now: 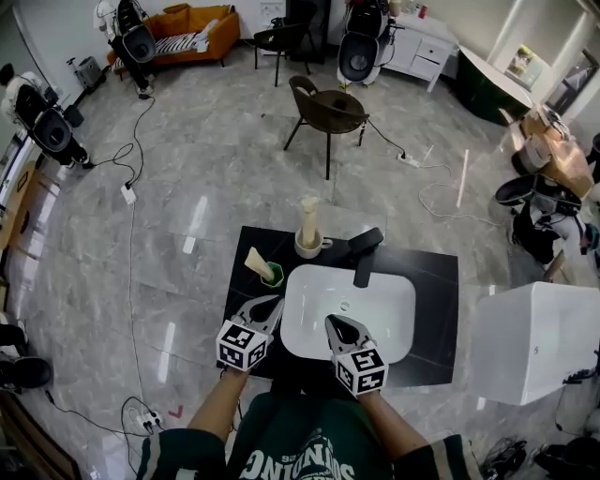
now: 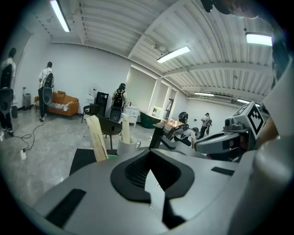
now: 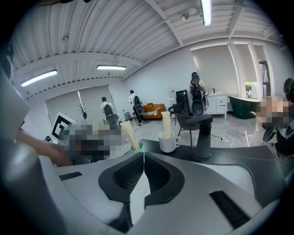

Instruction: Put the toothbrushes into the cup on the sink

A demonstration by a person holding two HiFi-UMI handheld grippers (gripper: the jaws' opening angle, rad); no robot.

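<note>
On the black counter (image 1: 436, 309) sits a white sink (image 1: 394, 309) with a black faucet (image 1: 364, 248). Behind it, a white mug (image 1: 309, 247) holds an upright cream toothbrush (image 1: 308, 216). To its left, a small green cup (image 1: 274, 274) holds a leaning cream toothbrush (image 1: 256, 261). My left gripper (image 1: 273, 302) hovers at the sink's near left corner, shut, with nothing between its jaws (image 2: 149, 153). The right gripper (image 1: 332, 322) hangs over the basin's near edge, shut and empty (image 3: 144, 153). The right gripper view shows the green cup (image 3: 136, 147) just past the jaw tips and the mug (image 3: 168, 142) beyond.
A white box (image 1: 534, 337) stands right of the counter. A dark chair (image 1: 323, 112) is on the floor beyond it, with cables (image 1: 131, 197) trailing at the left. People with equipment stand far off near an orange sofa (image 1: 187, 28).
</note>
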